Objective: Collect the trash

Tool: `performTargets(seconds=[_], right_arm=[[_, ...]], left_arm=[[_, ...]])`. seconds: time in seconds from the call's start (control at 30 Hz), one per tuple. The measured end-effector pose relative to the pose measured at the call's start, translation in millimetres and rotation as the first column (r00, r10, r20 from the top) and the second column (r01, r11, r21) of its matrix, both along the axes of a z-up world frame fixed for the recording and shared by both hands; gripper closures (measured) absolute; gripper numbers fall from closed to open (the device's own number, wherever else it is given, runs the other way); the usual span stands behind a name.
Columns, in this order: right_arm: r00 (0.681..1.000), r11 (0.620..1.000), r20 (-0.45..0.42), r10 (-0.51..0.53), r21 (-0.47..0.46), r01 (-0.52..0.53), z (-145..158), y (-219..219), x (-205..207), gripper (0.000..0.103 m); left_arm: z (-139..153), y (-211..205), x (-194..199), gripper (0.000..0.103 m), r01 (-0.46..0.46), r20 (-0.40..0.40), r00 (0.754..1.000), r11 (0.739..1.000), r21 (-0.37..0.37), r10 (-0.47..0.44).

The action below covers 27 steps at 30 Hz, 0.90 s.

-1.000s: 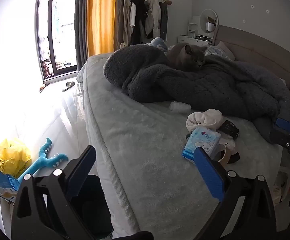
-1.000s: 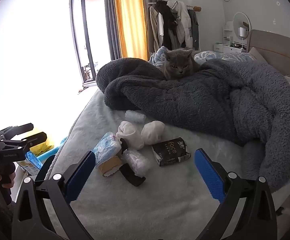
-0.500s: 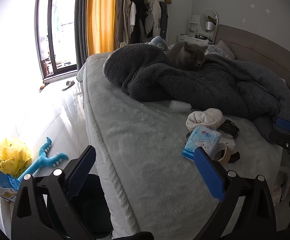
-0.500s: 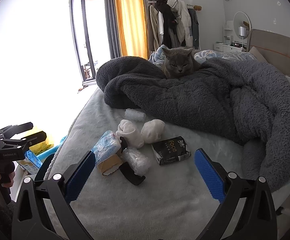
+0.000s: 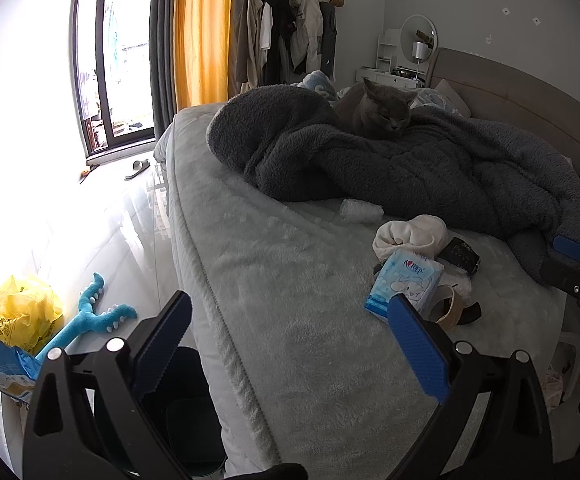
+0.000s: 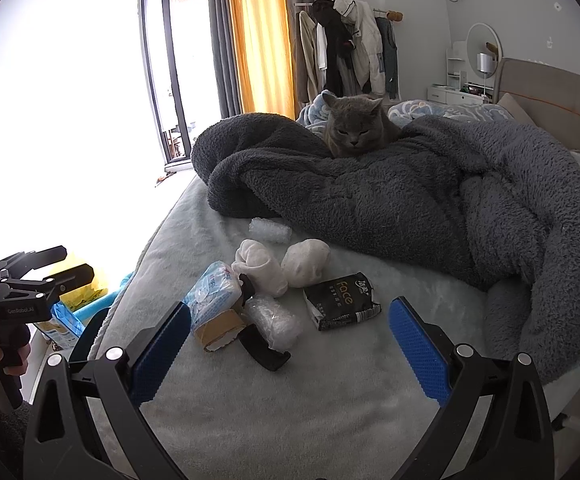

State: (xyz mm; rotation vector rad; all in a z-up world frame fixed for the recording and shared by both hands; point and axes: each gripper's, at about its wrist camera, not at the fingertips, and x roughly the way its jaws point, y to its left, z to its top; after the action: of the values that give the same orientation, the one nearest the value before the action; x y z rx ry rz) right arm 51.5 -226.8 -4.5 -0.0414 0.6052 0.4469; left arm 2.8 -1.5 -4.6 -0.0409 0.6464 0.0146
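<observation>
Both grippers, left (image 5: 290, 344) and right (image 6: 290, 346), hung spread wide, empty, over crinkly bubble wrap (image 6: 275, 322) on the fuzzy bed (image 6: 290, 412).

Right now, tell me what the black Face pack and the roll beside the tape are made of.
Black Face pack: seemingly soft plastic film, slightly glossy, with creased, crimped ends. Roll: likely clear bubble wrap, translucent and bumpy, though blur leaves it uncertain.

Two fisheye wrist views over one bed

The left wrist view looks from beyond the bed's (image 5: 290, 320) window-side edge near its foot corner, facing the headboard (image 5: 530, 96). The right wrist view sits over the foot edge, nearer the clutter. Both share the grey blanket (image 6: 410, 200), the cat (image 6: 354, 128) and the blue tissue pack (image 5: 406, 284).
</observation>
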Motion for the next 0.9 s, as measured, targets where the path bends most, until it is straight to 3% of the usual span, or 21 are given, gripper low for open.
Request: performTargets(seconds=[0.9], right_arm=[[0.999, 1.000, -0.032, 0.023, -0.012, -0.023, -6.2, 2.7, 1.4, 0.003]], left_arm=[[-3.1, 0.7, -3.4, 0.003, 0.014, -0.018, 1.000, 1.000, -0.009, -0.015]])
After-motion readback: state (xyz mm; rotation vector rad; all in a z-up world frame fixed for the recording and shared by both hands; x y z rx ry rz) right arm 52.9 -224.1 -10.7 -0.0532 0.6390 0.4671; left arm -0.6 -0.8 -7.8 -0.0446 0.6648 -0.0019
